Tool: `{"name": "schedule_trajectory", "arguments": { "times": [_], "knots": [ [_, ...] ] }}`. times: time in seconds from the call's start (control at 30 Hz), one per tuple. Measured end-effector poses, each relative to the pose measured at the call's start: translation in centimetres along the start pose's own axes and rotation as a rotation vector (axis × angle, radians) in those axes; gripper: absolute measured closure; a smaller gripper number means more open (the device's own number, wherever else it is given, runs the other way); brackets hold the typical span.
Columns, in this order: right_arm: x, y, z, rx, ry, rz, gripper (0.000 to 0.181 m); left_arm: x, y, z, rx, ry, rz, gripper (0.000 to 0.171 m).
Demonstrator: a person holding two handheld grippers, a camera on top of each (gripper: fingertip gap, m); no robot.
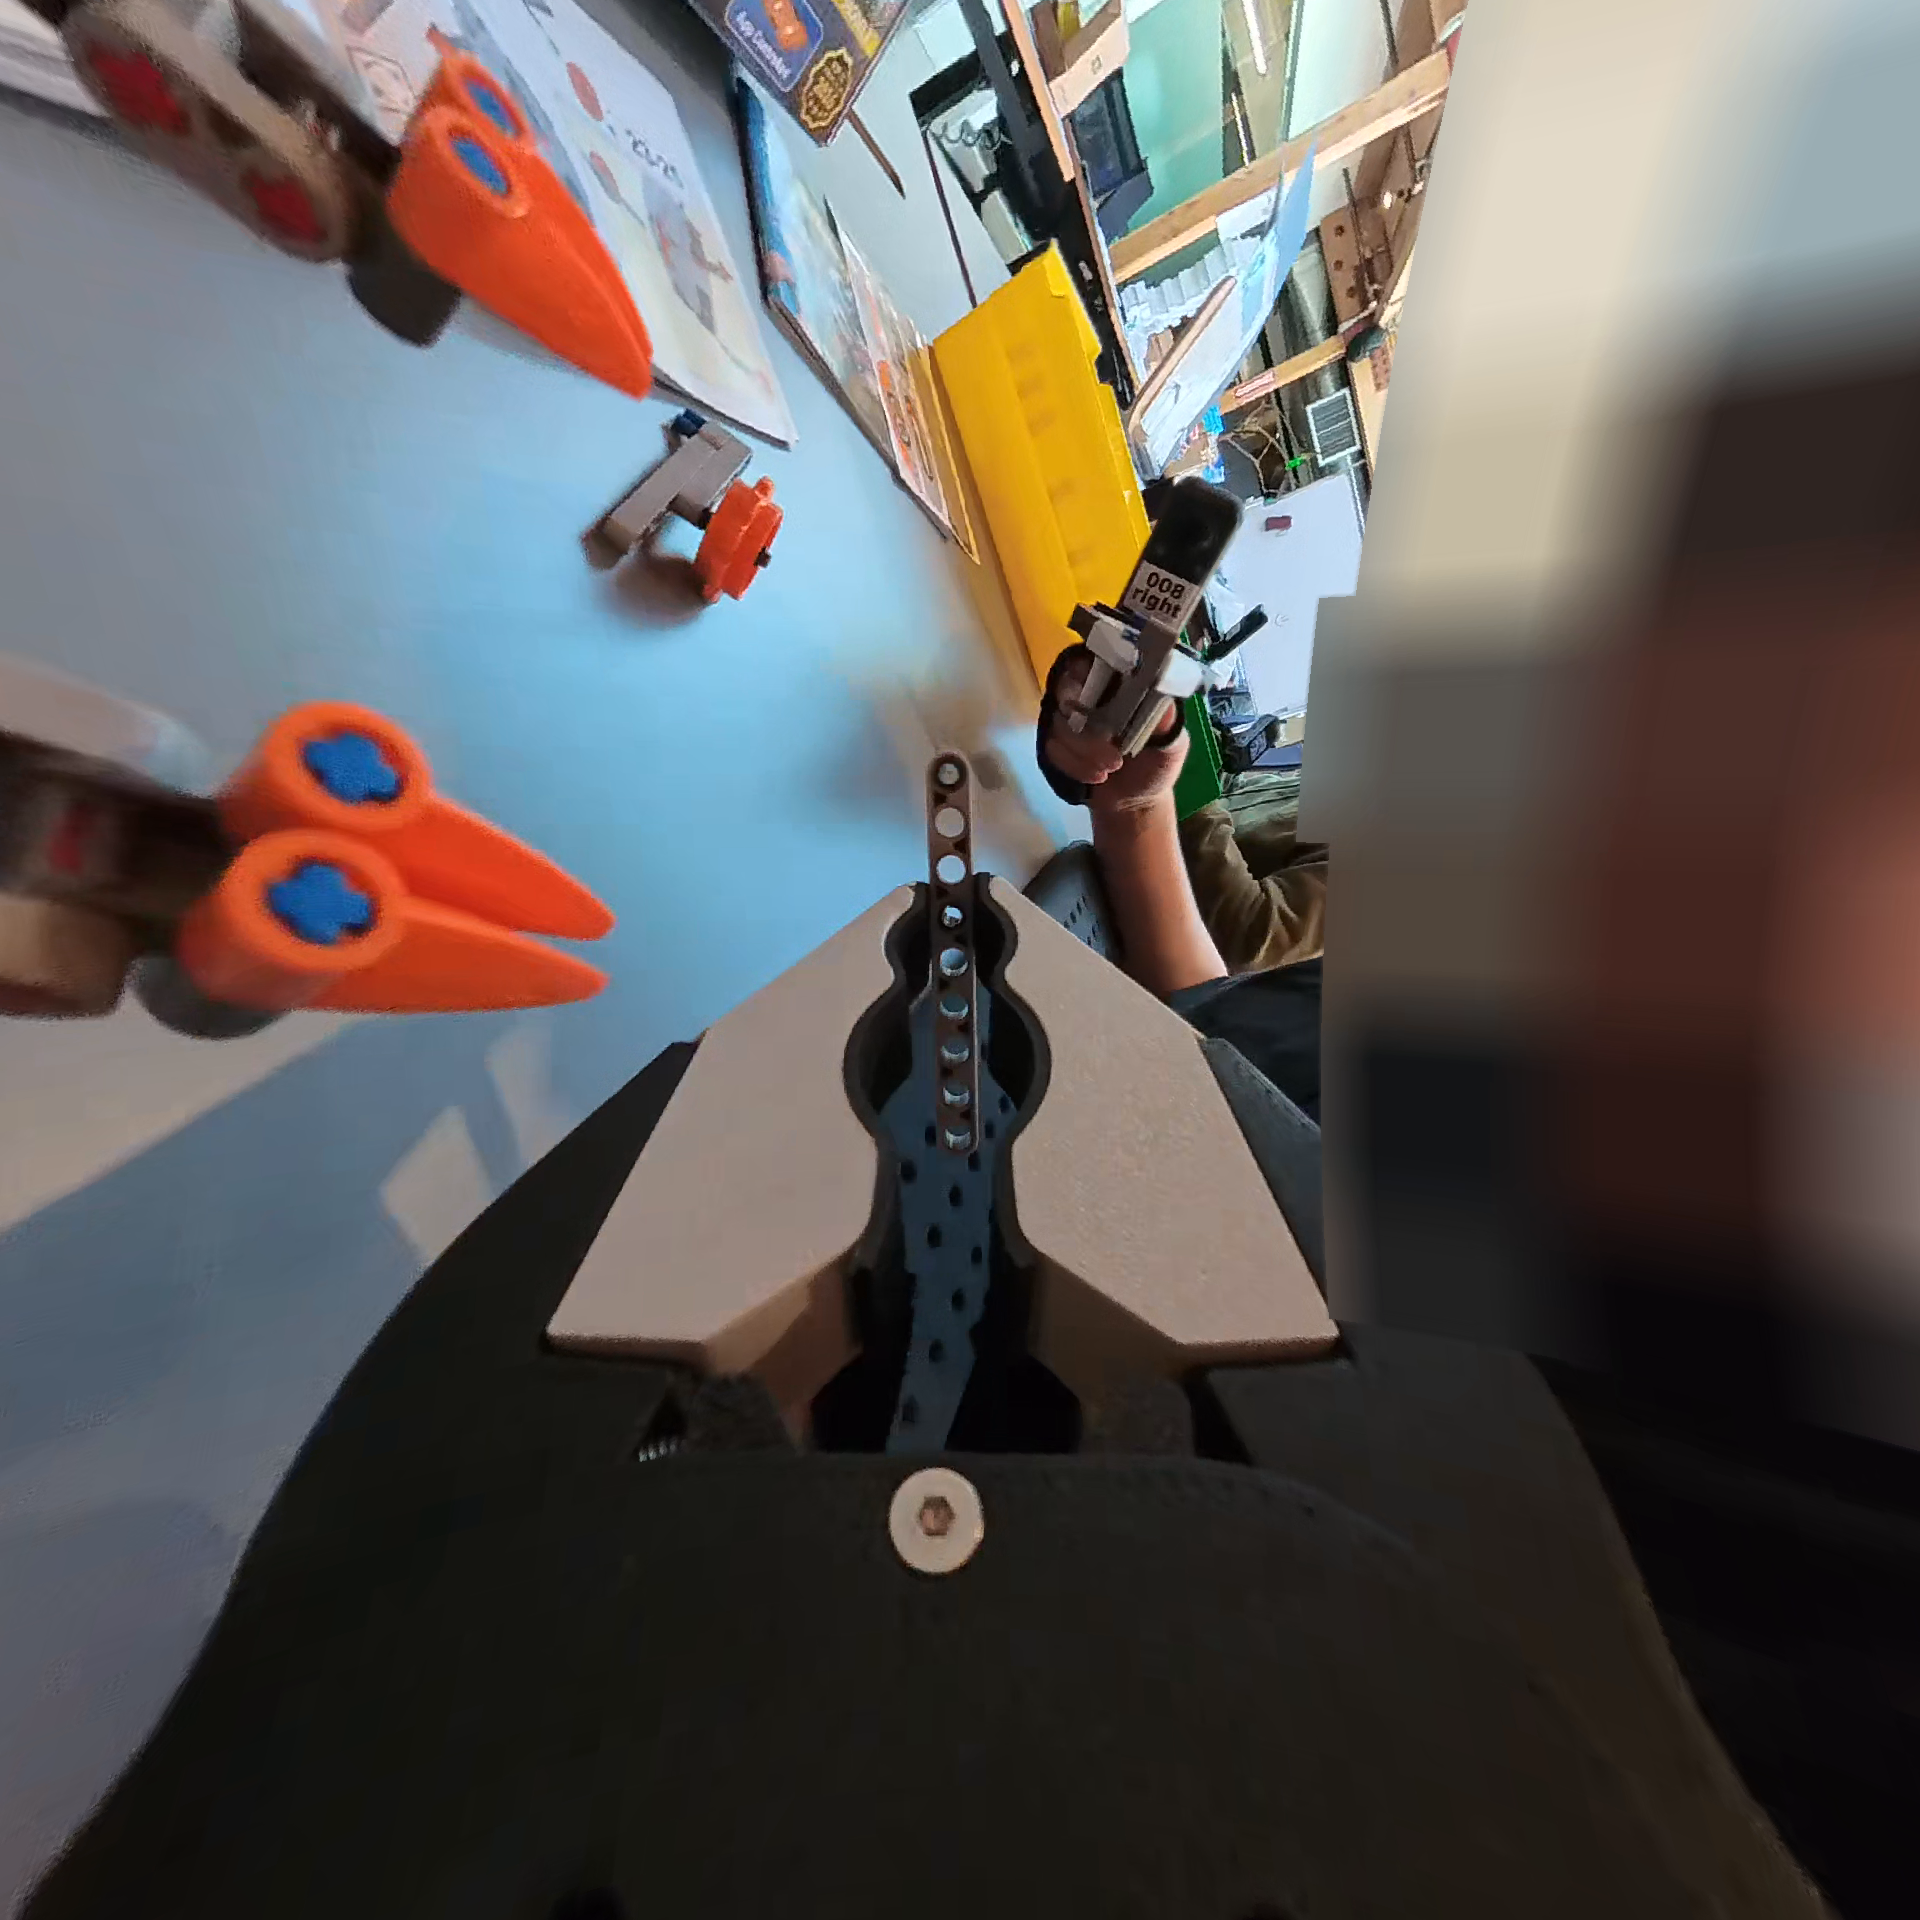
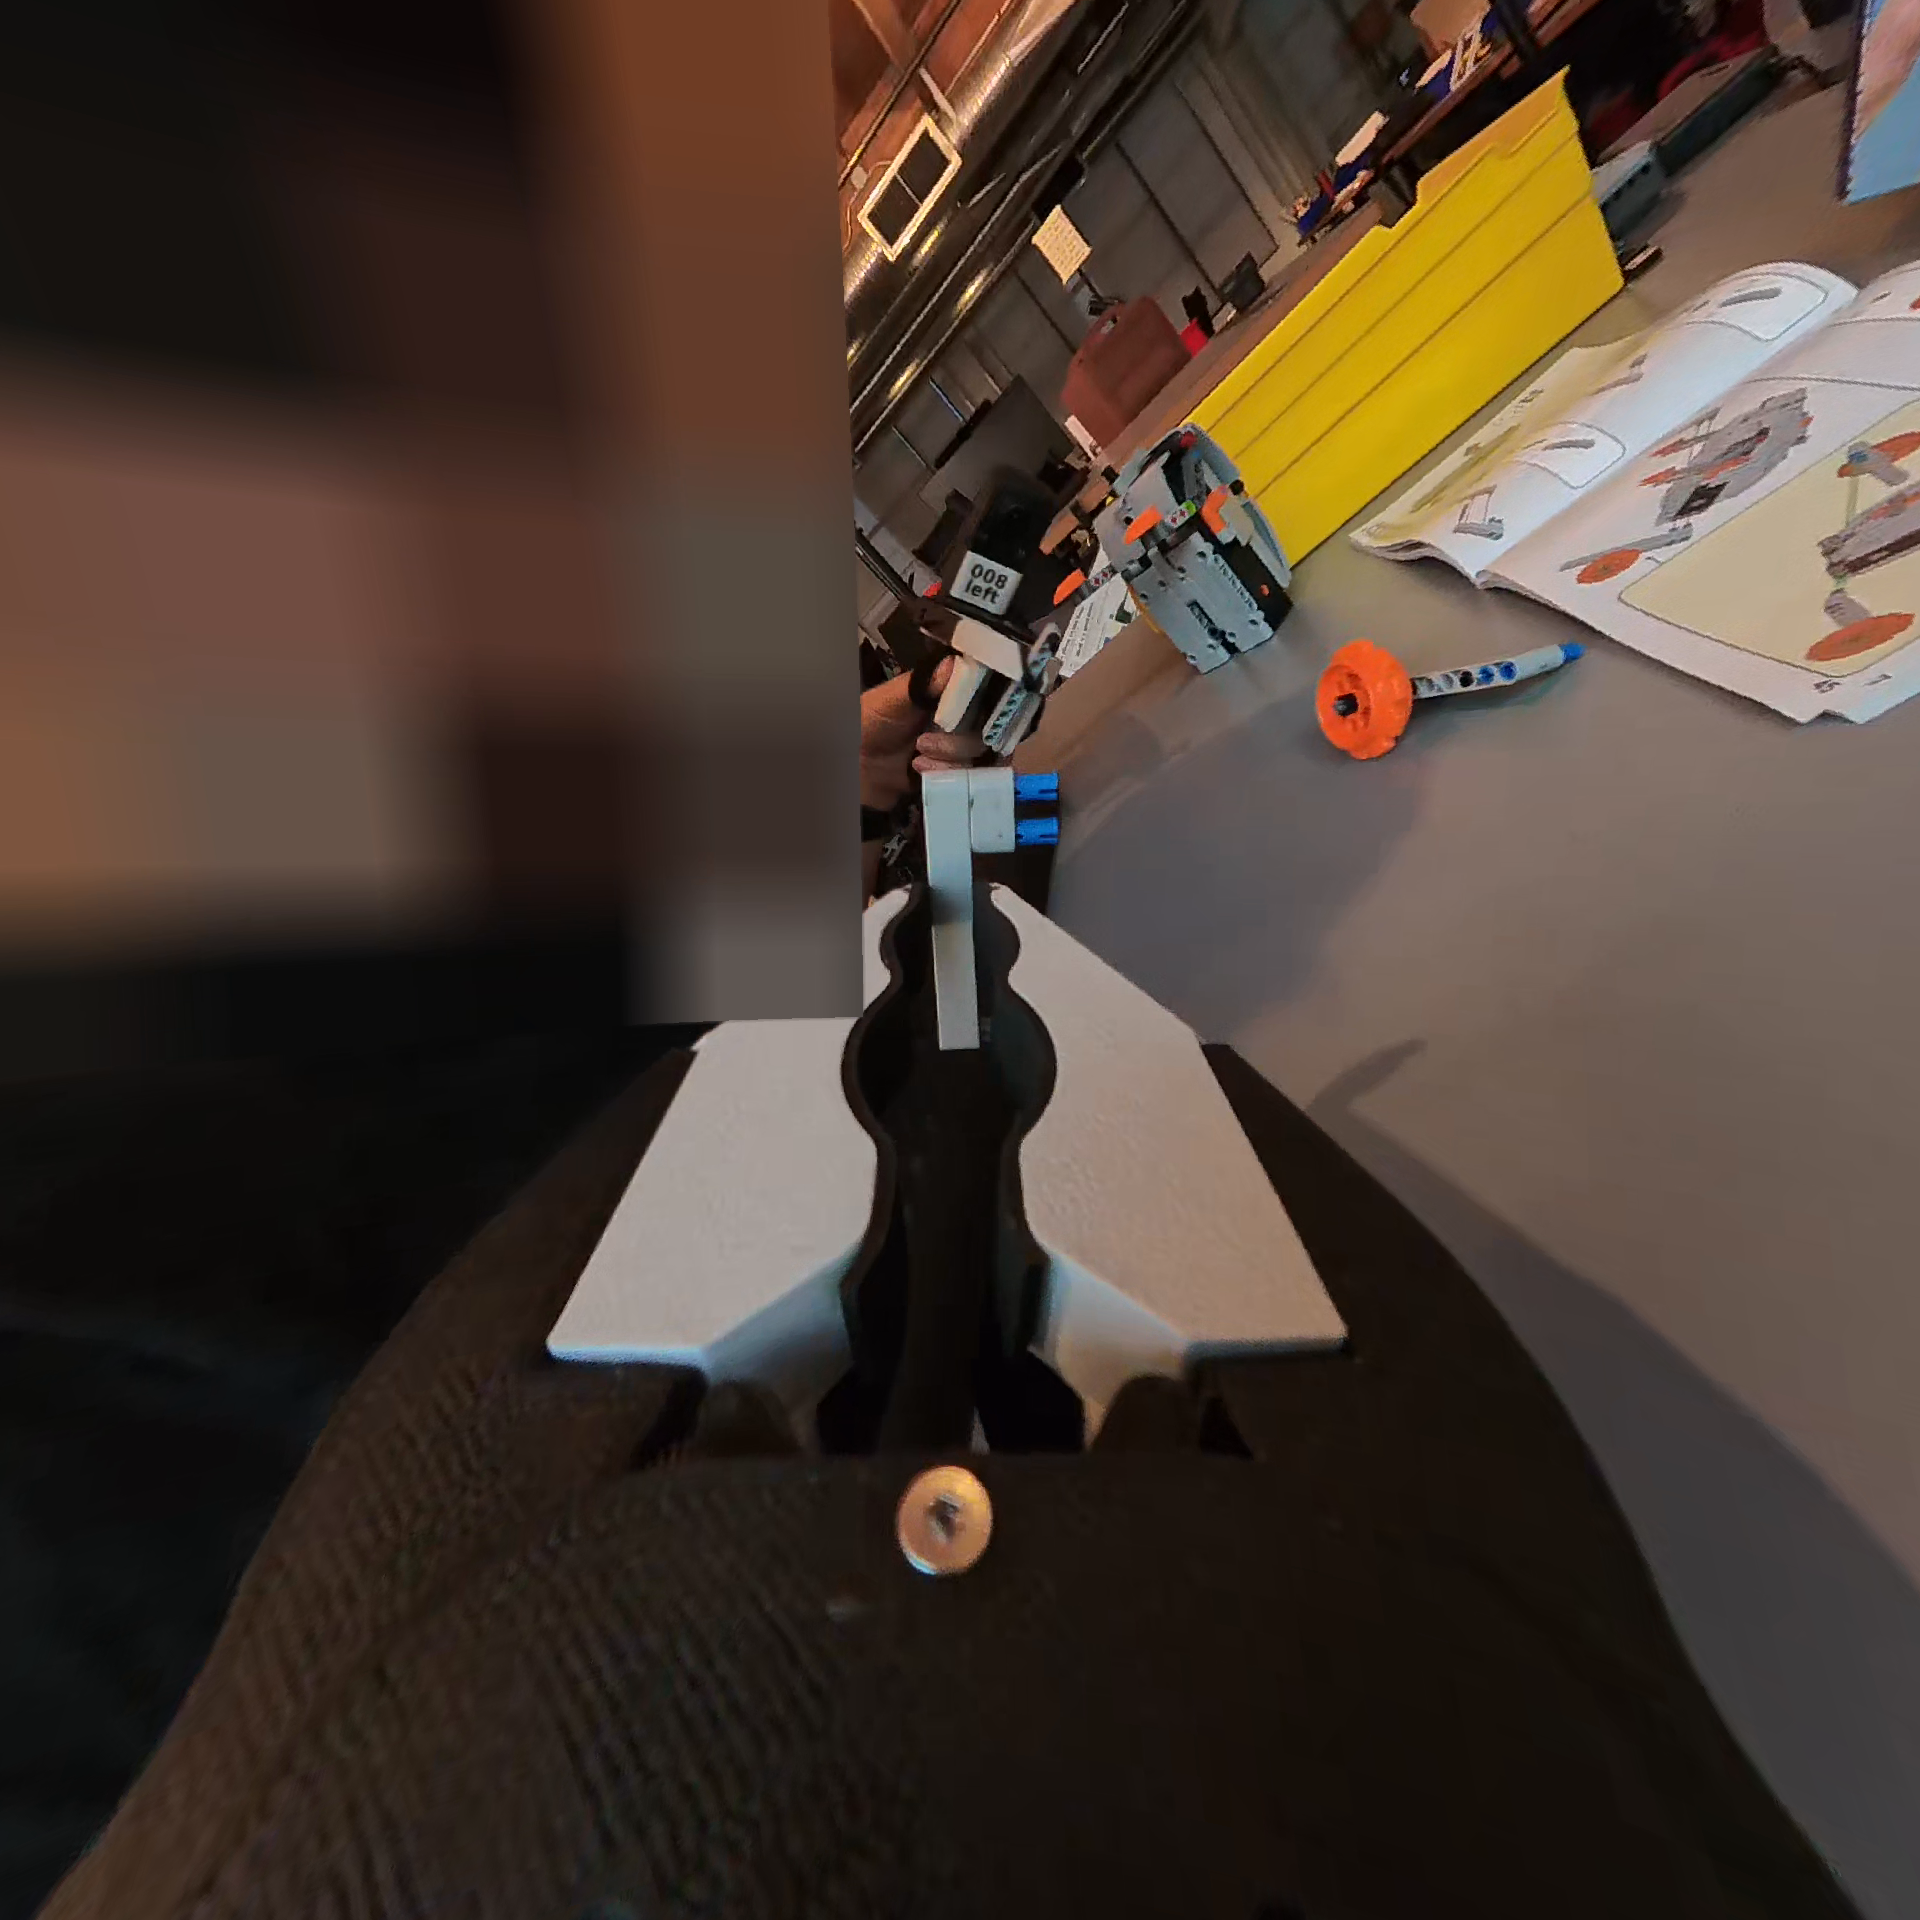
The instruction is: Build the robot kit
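My left gripper is shut on a thin dark grey beam with a row of holes, which sticks out past the fingertips above the blue table. My right gripper is shut on a light grey L-shaped piece with two blue pins on its right side. Each gripper shows far off in the other's view: the right one held by a hand, the left one at the table edge.
Two pairs of orange claw parts with blue centres on a grey model loom close at left. A small grey beam with an orange wheel, an open instruction booklet, a grey block model and a yellow box are on the table.
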State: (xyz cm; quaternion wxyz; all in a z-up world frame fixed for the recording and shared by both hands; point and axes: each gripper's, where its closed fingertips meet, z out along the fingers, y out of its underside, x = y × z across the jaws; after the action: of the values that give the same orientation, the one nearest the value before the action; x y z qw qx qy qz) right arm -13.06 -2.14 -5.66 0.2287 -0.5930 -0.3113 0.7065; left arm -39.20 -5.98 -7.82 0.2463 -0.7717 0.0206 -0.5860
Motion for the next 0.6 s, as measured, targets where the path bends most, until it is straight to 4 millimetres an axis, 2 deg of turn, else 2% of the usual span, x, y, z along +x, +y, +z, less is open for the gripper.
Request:
{"name": "schedule_trajectory", "arguments": {
  "times": [0.03,0.1,0.23,0.43,0.6],
  "knots": [
    [-0.1,0.0,0.0,-0.001,-0.003,-0.002,0.175,-0.1,0.1,0.1,-0.002,0.0,0.003,0.166],
    [-0.3,0.0,0.1,0.003,-0.012,0.0,0.175,-0.4,0.3,0.2,-0.009,-0.023,0.017,0.166],
    [-0.1,0.2,0.4,-0.01,0.001,0.002,0.175,-3.9,1.4,1.2,-0.085,-0.226,0.096,0.166],
    [0.9,1.7,1.1,-0.09,0.055,-0.014,0.175,-4.8,2.7,3.7,-0.177,-0.211,0.066,0.166],
    [1.9,1.0,0.3,-0.049,0.102,-0.004,0.175,-5.1,3.1,4.4,-0.199,-0.243,0.065,0.166]
  ]
}}
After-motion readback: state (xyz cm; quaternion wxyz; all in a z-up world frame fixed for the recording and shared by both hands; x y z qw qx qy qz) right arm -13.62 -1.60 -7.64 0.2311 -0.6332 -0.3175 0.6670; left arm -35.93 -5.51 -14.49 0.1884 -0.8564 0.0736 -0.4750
